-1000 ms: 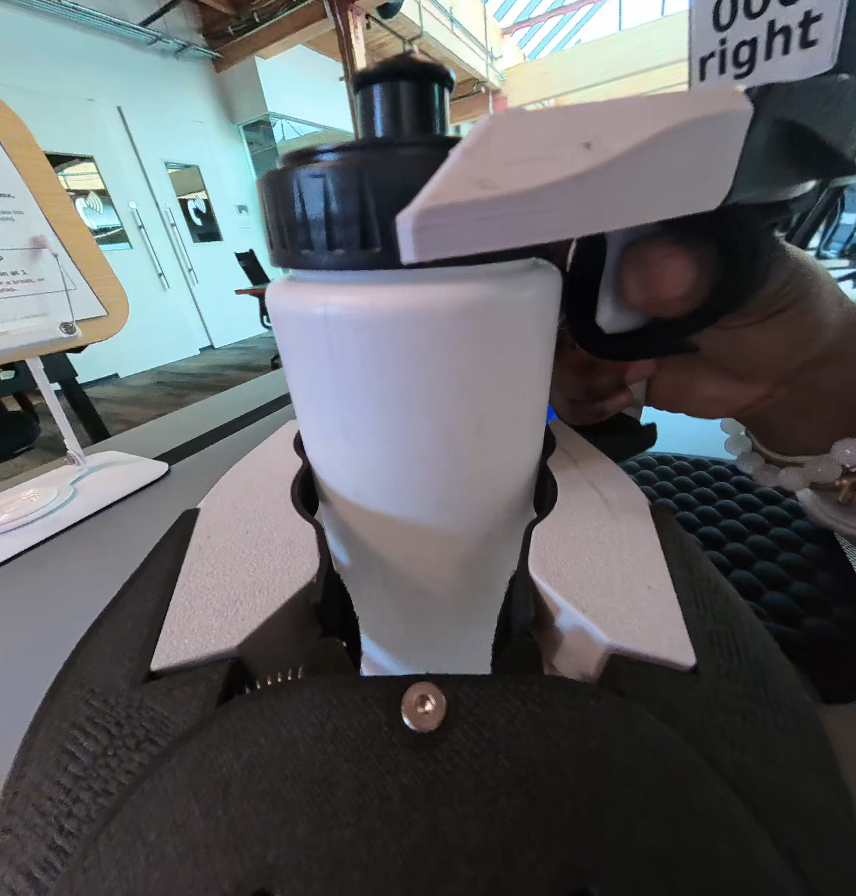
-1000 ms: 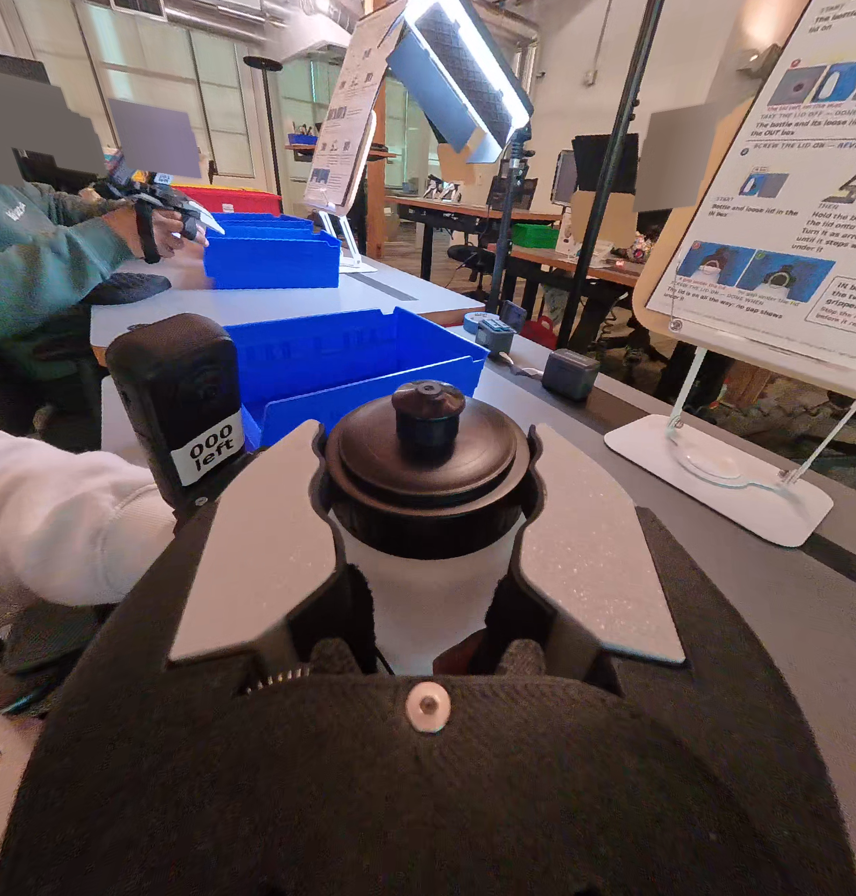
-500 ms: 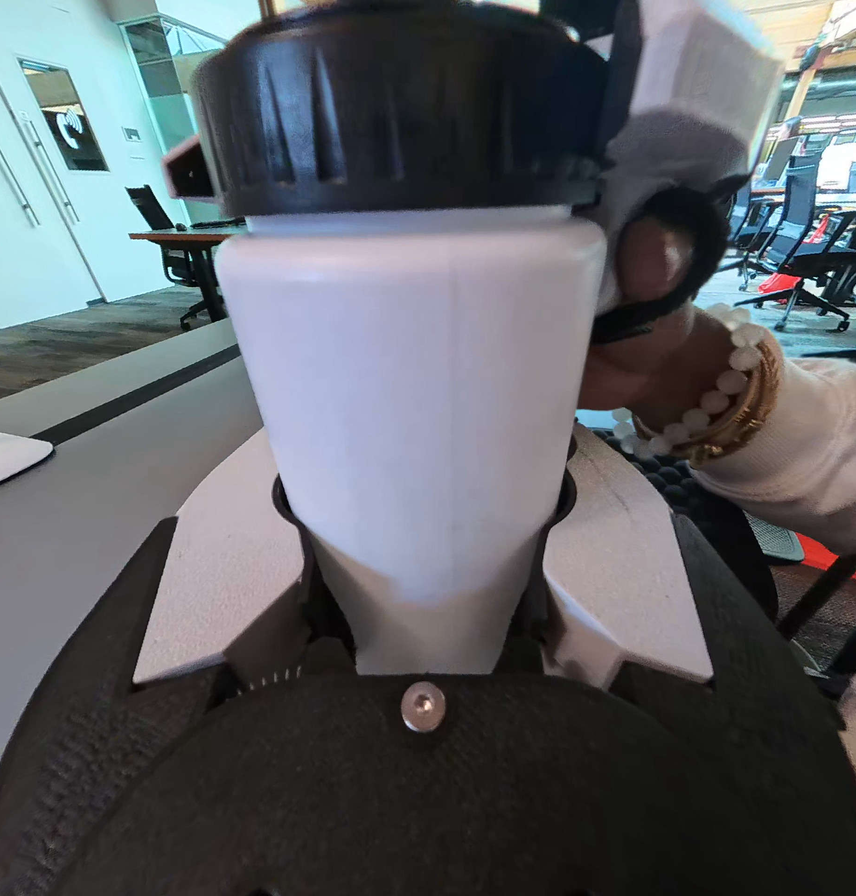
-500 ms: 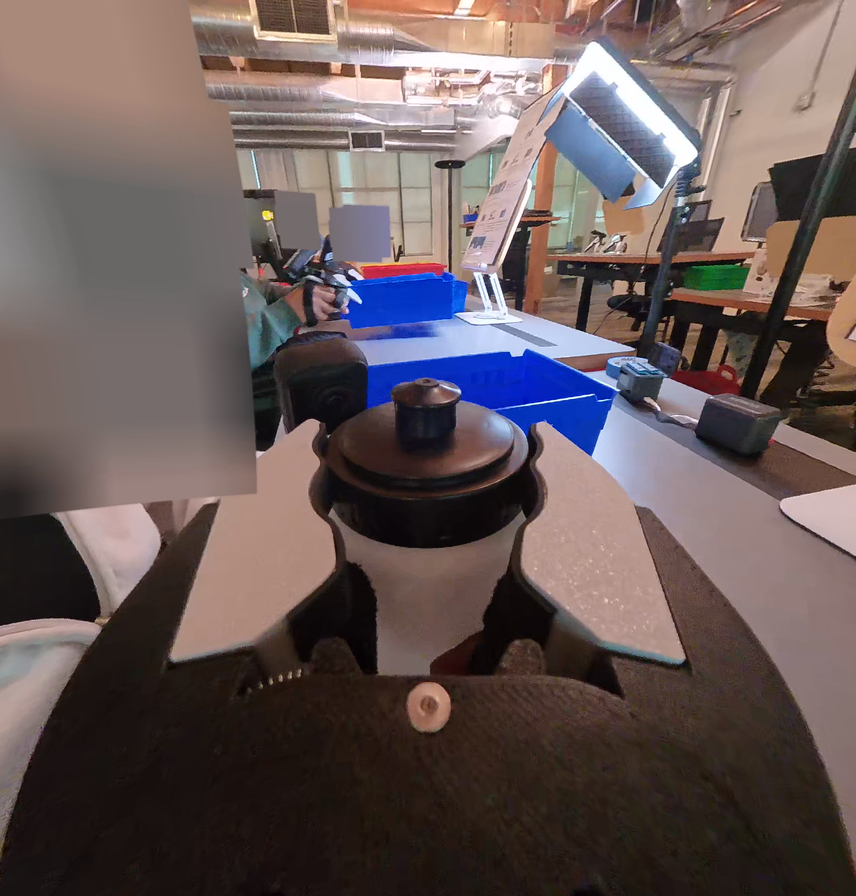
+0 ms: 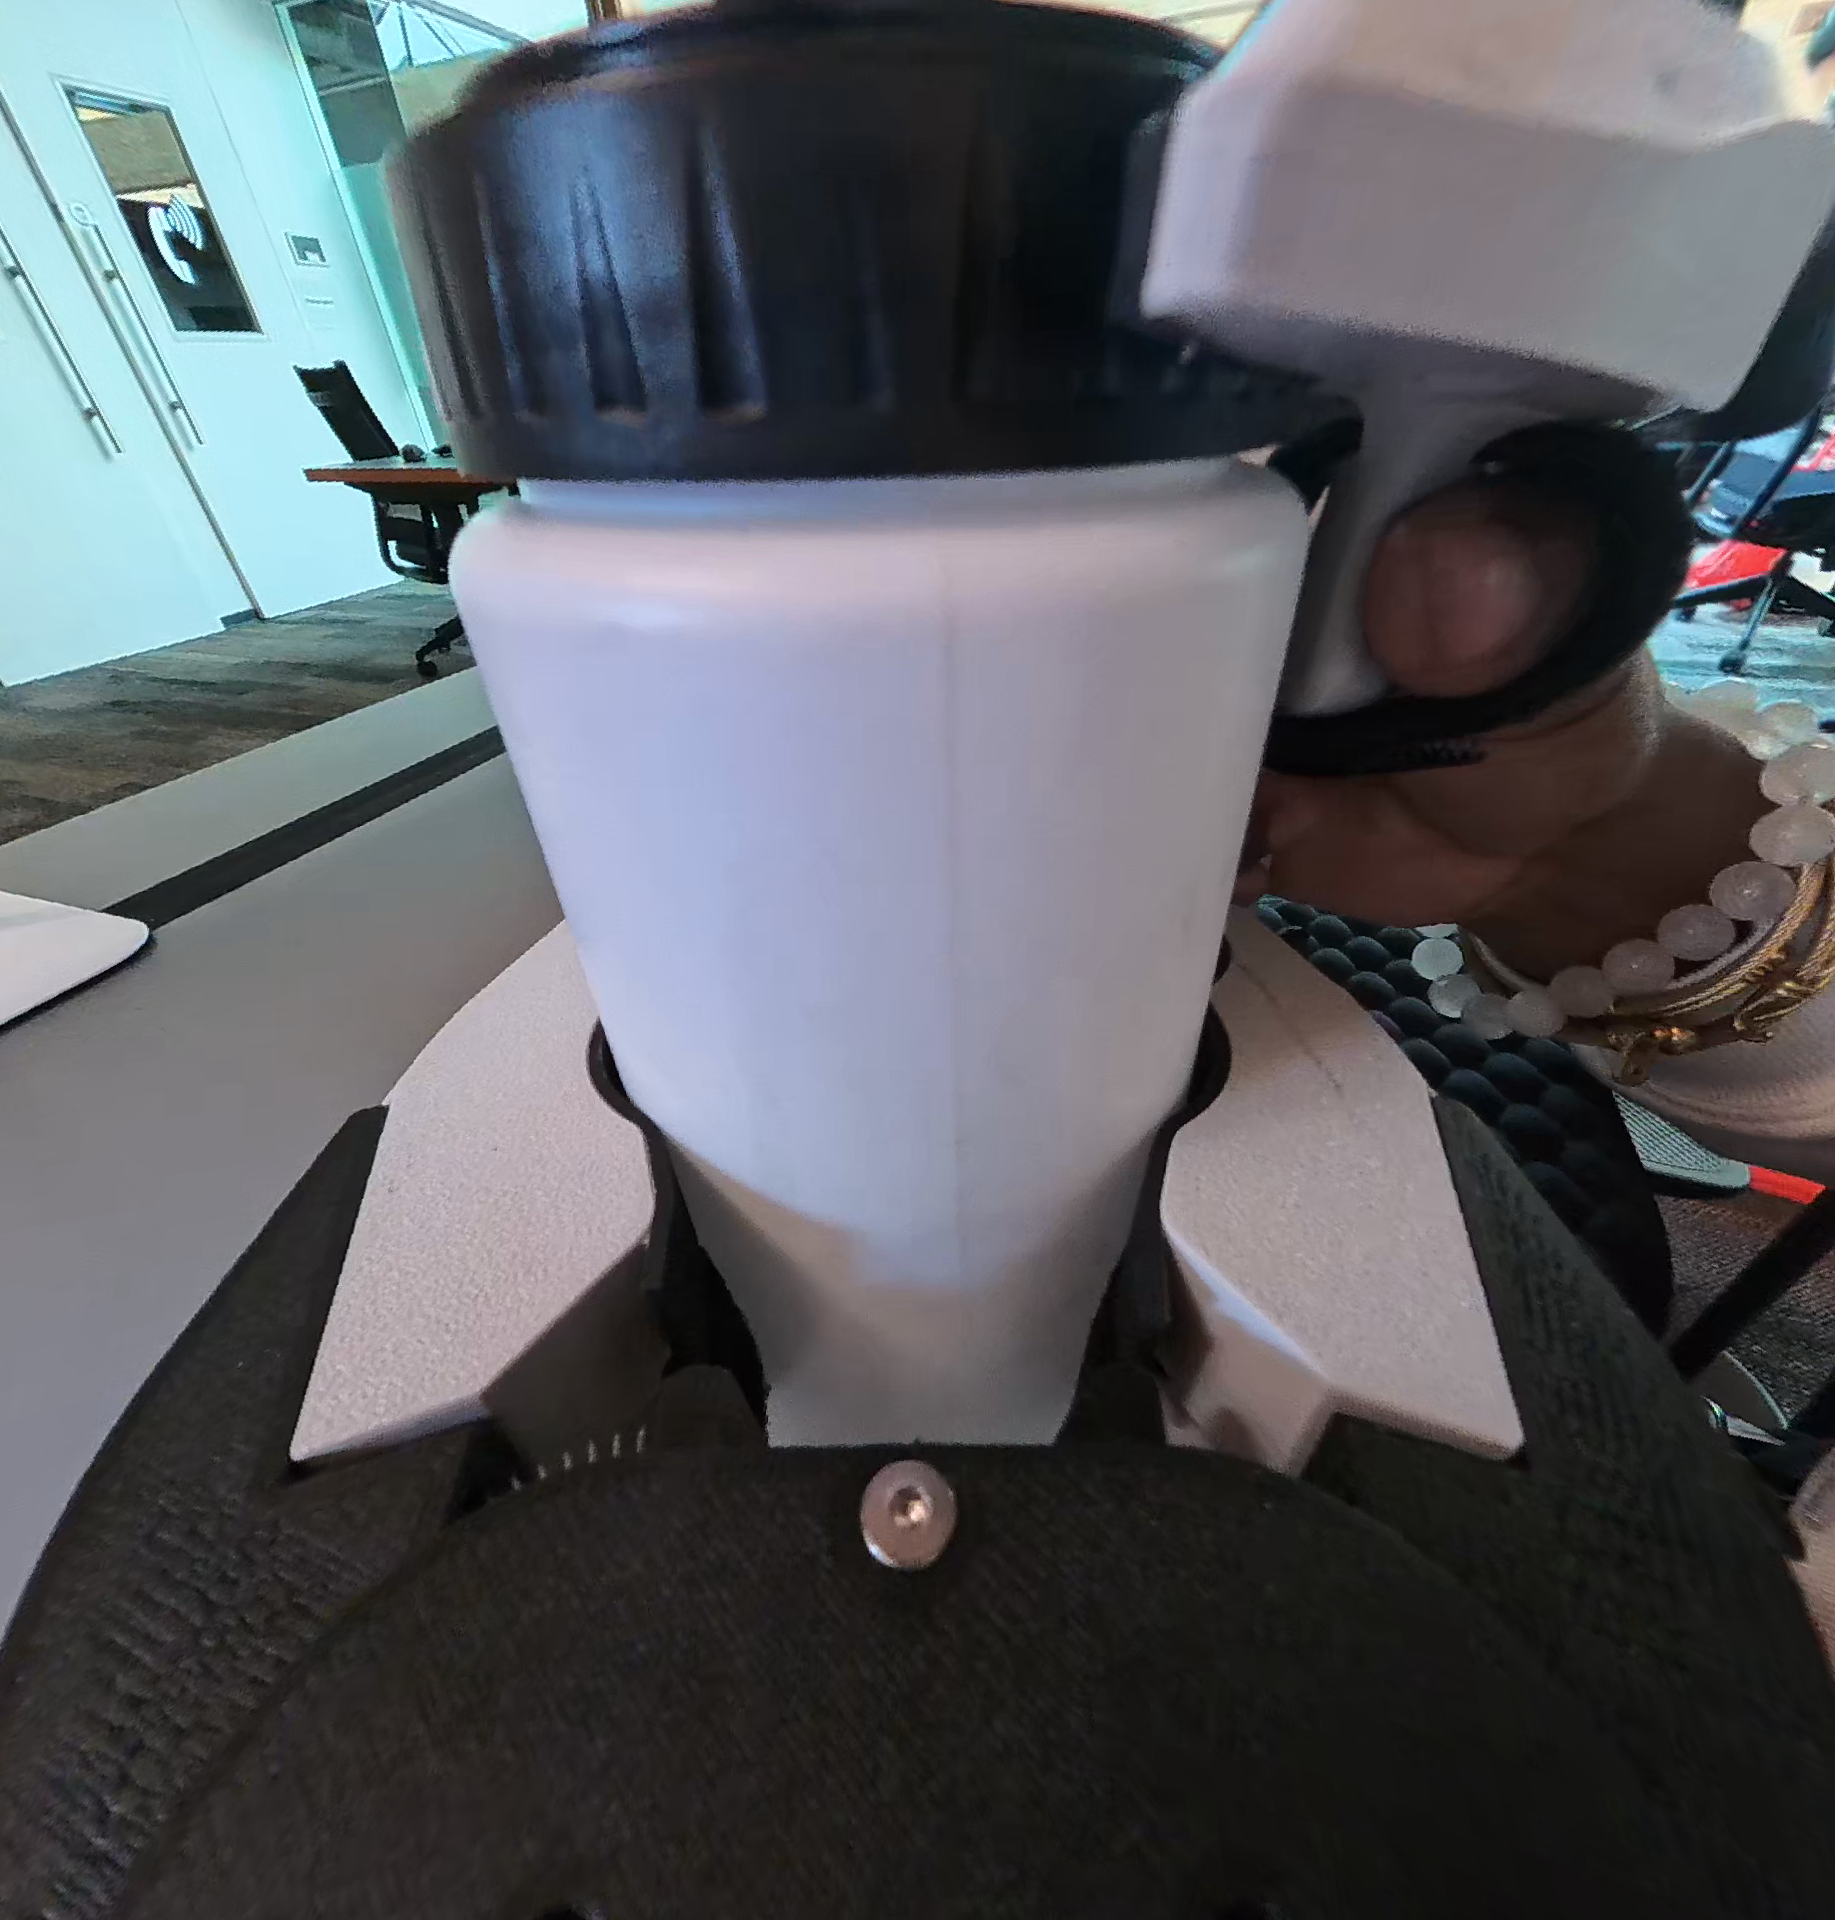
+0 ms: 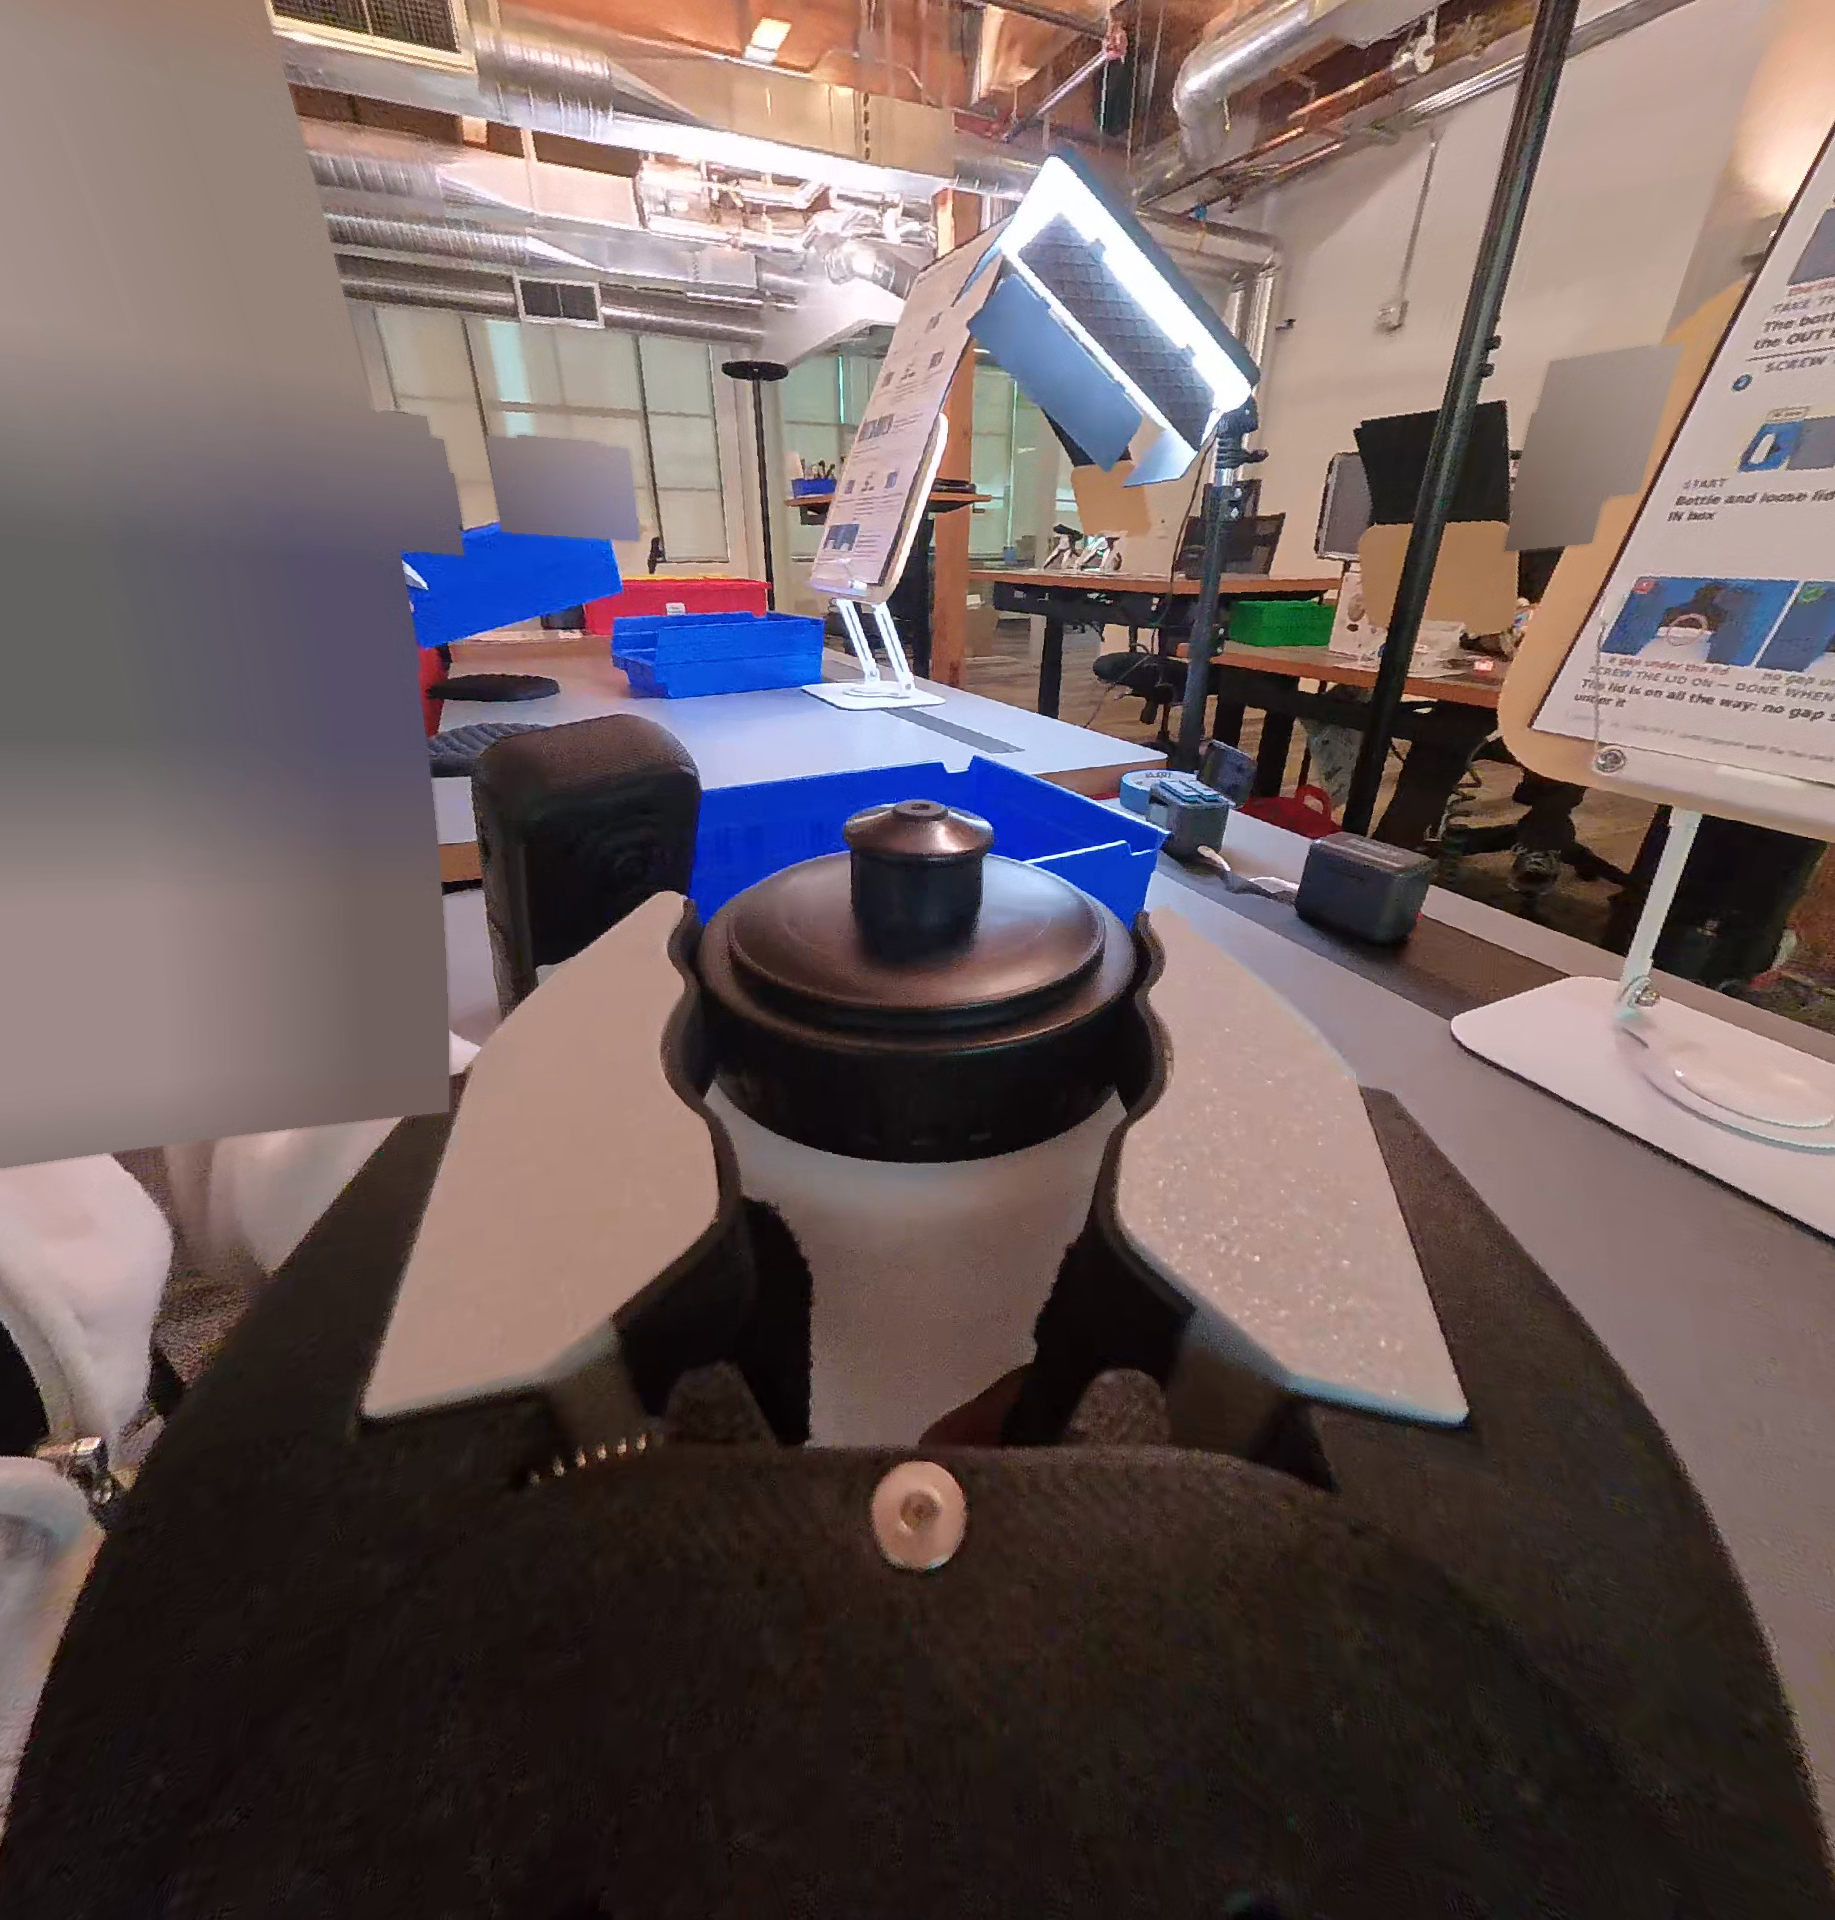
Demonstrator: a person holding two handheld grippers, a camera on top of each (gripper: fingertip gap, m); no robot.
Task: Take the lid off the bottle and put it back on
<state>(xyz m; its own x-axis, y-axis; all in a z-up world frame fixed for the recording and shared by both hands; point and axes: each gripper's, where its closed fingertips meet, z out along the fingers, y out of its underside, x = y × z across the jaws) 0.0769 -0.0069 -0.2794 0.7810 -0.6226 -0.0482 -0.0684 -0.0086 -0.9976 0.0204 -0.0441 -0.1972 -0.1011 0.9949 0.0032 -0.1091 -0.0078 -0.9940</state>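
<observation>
Bottle [image 5: 892, 831]: white plastic body, faint vertical mould seam, rounded shoulder, tapering toward the base. Lid [image 5: 788, 281] is black with a ribbed skirt, seated on the neck; from the right wrist view the lid [image 6: 918, 997] has a flat domed top with a pull spout at centre.

Left gripper [image 5: 908, 1122] is clamped on the lower body, fingers at 9 and 3 o'clock of it. Right gripper [image 6: 918, 1039] is closed around the lid skirt.

Blue bin [image 6: 1058, 842] sits at 12 o'clock behind the bottle on the grey table [image 6: 1515, 1195].
</observation>
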